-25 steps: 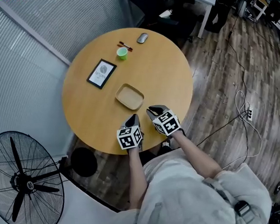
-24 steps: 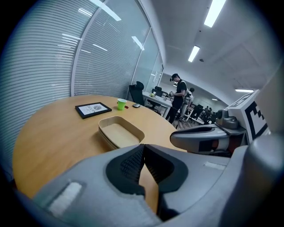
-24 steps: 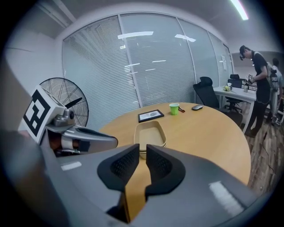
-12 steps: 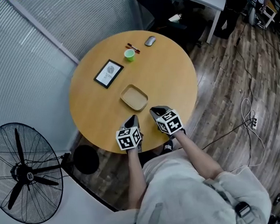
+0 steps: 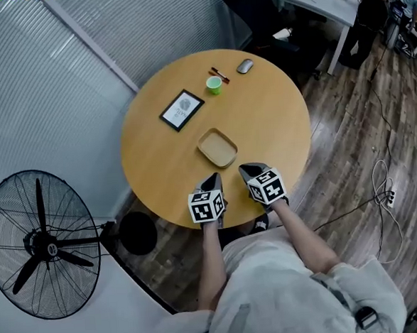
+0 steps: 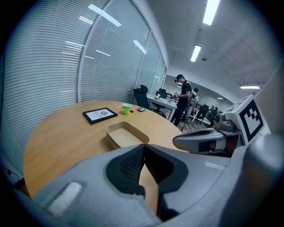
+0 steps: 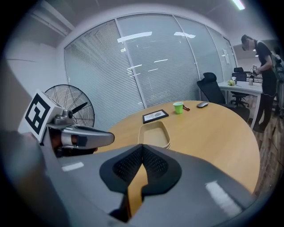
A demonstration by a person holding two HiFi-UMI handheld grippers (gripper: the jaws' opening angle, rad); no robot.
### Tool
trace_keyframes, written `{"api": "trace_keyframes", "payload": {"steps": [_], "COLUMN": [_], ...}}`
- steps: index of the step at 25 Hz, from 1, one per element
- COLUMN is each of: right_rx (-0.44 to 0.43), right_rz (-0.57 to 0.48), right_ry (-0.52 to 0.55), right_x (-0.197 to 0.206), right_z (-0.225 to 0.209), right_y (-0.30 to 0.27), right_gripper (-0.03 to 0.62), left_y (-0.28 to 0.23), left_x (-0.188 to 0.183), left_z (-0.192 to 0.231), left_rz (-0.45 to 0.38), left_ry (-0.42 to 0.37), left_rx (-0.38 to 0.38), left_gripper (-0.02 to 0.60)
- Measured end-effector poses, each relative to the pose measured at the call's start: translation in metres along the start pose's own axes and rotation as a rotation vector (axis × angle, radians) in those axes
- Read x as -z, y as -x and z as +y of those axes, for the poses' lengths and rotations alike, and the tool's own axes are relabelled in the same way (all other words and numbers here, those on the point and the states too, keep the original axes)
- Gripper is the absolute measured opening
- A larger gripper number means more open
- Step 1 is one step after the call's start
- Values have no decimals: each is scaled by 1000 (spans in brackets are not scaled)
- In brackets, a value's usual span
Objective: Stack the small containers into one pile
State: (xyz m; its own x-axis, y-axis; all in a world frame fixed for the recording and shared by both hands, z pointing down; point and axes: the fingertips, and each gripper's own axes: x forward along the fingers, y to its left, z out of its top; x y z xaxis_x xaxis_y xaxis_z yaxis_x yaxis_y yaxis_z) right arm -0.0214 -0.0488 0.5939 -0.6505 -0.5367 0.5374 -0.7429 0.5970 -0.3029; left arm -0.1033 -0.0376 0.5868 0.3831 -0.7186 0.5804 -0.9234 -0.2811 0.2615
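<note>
1. Person's forearms reach in from the near side, one gripper in each hand, both over the near edge of the round wooden table.
2. Left gripper: jaws clenched pad to pad, nothing between them. Marker cube faces up.
3. Right gripper: just right of the left one, not touching it. Its jaws are likewise pressed together and empty.
4. Beige containers: shallow rounded-rectangle trays, nested in one pile. Layered rims show down the side in the left gripper view. The pile sits on the table just beyond both sets of fingertips, clear of them, with its top tray empty.
5. Black-framed card: lies flat, farther out and left of the pile, well apart from it.
6. Green cup: upright near the far edge, right of the card.
7. Red-and-dark pen: just beside the cup on its far side. I cannot tell whether they touch.
8. Grey computer mouse: right of the pen, at the far rim.
9. Off the table: a pedestal fan stands on the floor at near left, and a black office chair beyond the far edge.
</note>
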Motion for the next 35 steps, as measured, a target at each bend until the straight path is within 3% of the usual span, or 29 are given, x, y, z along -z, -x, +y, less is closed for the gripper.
{"api": "trace_keyframes", "payload": {"steps": [35], "right_rx": [-17], "right_rz": [33], "right_ry": [-4], "right_x": [1], "right_z": [4], "right_y": [-14], "right_gripper": [0], "left_y": [1], "left_x": [-3], "left_z": [15], "left_rz": [7], "left_ry": [7], "left_rx": [-10], "left_gripper": [5]}}
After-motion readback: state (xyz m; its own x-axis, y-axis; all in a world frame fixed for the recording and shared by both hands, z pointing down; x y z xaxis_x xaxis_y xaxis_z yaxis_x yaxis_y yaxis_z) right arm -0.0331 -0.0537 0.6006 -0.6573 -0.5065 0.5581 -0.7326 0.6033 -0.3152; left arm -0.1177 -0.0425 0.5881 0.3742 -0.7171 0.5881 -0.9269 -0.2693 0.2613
